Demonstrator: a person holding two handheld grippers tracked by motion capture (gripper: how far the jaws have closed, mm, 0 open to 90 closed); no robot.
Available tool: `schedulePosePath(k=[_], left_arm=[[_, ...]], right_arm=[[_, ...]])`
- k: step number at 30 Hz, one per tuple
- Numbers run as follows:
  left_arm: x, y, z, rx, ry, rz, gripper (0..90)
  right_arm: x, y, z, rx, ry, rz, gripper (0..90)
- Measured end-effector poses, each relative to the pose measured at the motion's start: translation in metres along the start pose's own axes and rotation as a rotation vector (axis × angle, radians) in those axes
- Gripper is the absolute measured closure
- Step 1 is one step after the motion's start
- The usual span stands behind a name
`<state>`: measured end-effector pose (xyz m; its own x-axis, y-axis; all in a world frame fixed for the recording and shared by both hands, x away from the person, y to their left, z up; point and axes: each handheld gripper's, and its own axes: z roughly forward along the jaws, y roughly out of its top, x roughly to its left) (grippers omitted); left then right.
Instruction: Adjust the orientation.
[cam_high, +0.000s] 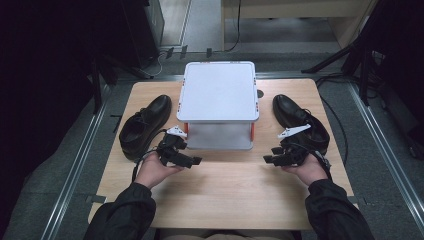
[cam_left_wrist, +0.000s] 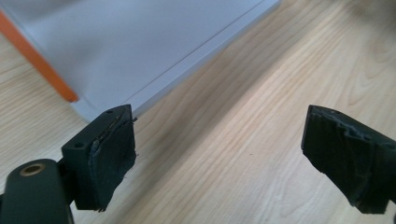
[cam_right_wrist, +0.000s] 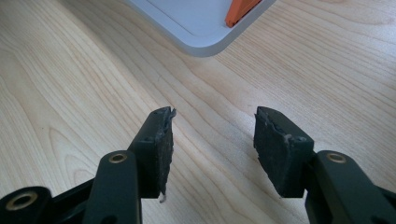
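Both black shoes (cam_high: 143, 126) (cam_high: 299, 121) lie untouched on the bench (cam_high: 225, 192), one either side of the white box (cam_high: 219, 102), while the left hand-held gripper (cam_high: 192, 161) and right hand-held gripper (cam_high: 269, 159) hover before it with jaws apart and empty, so the work looks barely begun

White two-tier rack (cam_high: 218, 92), upright, table centre, between claws

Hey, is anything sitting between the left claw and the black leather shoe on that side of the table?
Nothing visible. The left claw hovers open over bare wood, and the black leather shoe lies just beside and behind the hand. The white box with orange clips stands on the other side, not between them.
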<state>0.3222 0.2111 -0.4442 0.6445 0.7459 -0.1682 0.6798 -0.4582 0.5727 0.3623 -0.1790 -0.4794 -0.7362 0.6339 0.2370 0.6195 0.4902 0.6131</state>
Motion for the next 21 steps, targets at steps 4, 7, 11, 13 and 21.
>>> schedulePosePath(k=[4,7,11,13,21], left_arm=[[-0.0016,-0.0015,0.0004,0.015,0.005,0.011,23.0],[-0.0022,-0.0018,0.0004,0.025,-0.003,0.019,29.5],[-0.0015,-0.0023,-0.0002,0.020,-0.019,0.014,38.7],[-0.0015,-0.0032,-0.0007,0.019,-0.020,0.020,42.0],[-0.0027,-0.0069,-0.0032,0.031,-0.035,0.038,51.2]], right_arm=[[0.0010,-0.0001,0.0005,0.009,0.002,-0.005,47.8],[0.0011,-0.0003,0.0006,0.011,0.002,-0.006,47.8],[0.0009,-0.0005,0.0003,0.012,0.003,-0.006,47.8],[0.0008,-0.0006,-0.0001,0.011,0.004,-0.006,47.7],[0.0023,0.0004,0.0005,0.020,0.011,-0.025,47.2]])
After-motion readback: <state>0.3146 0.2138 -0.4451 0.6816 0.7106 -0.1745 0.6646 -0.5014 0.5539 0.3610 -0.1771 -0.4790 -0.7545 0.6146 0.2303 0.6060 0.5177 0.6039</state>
